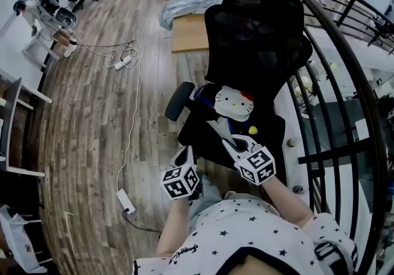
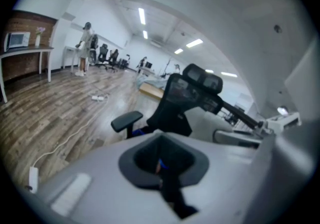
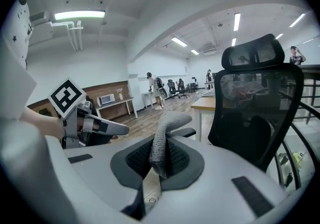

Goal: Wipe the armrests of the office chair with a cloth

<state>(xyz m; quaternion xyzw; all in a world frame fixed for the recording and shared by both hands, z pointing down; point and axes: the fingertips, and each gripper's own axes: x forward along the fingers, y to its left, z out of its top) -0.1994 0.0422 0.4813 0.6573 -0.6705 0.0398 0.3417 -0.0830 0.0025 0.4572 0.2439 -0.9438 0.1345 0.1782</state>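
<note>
The right gripper (image 3: 159,160) jaws are clamped on one end of the grey cloth (image 3: 163,140), and the left gripper (image 2: 165,168) jaws are together on nothing. The armrest (image 3: 188,132) lies ahead of the right jaws, untouched. Risk: wiping pressure may drag the narrowly pinched cloth free, or swivel the unbraced office chair (image 3: 257,107) away.

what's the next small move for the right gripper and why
Probably carry the right gripper with its cloth to the visible armrest and lay it on top: the cloth is clamped in the jaws but touches no armrest yet.
</note>
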